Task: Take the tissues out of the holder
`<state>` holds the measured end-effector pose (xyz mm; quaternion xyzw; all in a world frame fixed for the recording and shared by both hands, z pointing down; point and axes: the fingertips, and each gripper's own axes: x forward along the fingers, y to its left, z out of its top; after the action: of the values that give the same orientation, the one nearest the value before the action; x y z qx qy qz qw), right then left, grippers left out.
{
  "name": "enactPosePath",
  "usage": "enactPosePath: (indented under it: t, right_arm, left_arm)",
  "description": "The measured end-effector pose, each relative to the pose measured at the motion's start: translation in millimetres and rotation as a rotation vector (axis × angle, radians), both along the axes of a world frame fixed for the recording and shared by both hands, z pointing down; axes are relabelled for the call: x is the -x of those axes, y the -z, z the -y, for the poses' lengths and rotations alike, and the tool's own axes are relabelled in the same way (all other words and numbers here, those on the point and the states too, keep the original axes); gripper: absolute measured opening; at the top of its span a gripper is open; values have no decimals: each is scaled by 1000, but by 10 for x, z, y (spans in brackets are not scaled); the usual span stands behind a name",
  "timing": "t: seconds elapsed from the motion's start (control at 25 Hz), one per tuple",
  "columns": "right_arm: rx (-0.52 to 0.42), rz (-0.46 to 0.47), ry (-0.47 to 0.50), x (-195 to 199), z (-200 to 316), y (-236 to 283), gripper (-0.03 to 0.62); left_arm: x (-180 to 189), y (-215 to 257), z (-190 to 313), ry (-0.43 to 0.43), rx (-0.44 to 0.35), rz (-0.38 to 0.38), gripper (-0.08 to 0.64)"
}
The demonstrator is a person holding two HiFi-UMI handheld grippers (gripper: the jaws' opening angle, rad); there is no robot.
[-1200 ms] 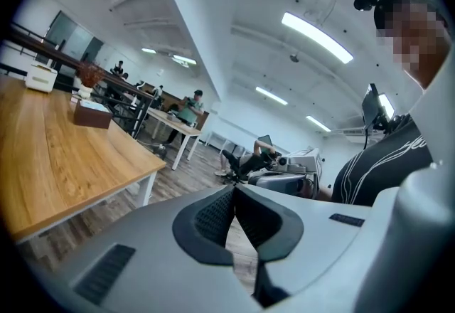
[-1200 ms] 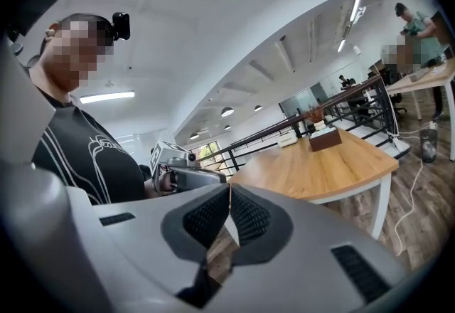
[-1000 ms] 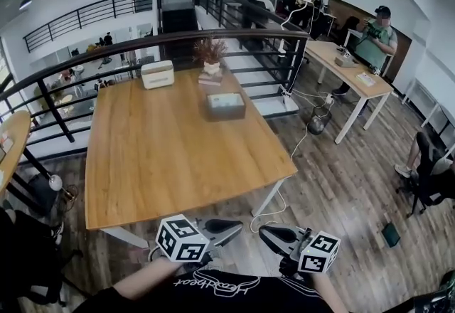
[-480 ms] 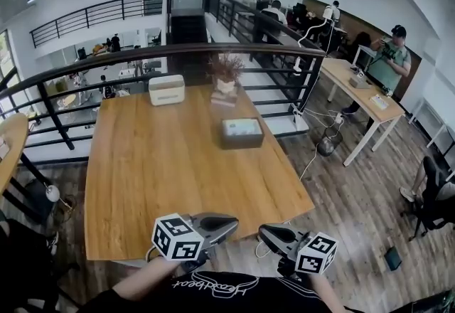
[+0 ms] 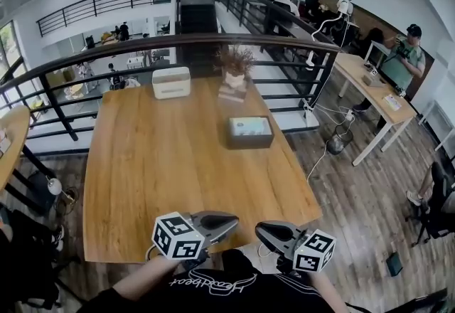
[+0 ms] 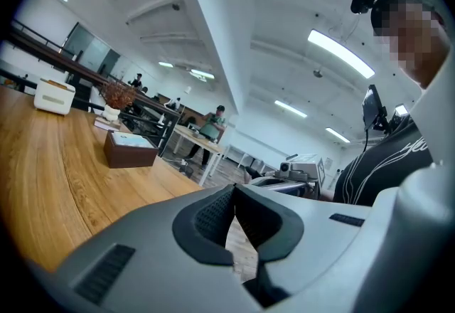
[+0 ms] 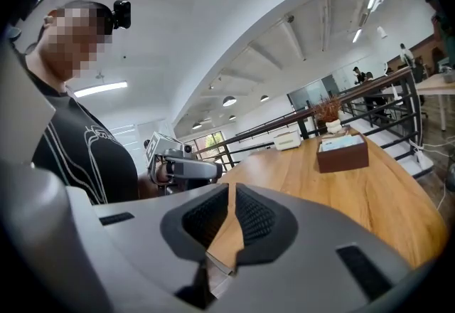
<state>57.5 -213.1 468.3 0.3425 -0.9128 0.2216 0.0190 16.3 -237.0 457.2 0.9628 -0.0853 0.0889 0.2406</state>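
Observation:
The tissue holder (image 5: 249,131) is a dark brown box with pale tissues showing in its top. It stands on the wooden table (image 5: 163,162), right of centre toward the far side. It also shows in the left gripper view as the holder (image 6: 130,149) and in the right gripper view as the holder (image 7: 343,150). My left gripper (image 5: 232,220) and right gripper (image 5: 261,229) are held close to my body at the table's near edge, far short of the holder. Both are shut with nothing between the jaws, as the left gripper (image 6: 234,191) and right gripper (image 7: 232,190) show in their own views.
A white box (image 5: 171,82) stands at the table's far edge. A dried plant in a pot (image 5: 234,66) sits on books behind the holder. A dark railing (image 5: 142,45) runs behind the table. At the right are other desks, cables on the floor and a person (image 5: 407,48).
The view has moved toward the table: the table and holder now sit nearer and lower in the head view. Both grippers stay shut in front of my body.

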Motion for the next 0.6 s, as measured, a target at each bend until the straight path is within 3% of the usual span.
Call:
enactPosePath:
  t: [0.6]
  right_arm:
    - [-26,-8,116,-576,1651,73,18]
  left_arm:
    - [-611,-77,1555,93,21,18,12]
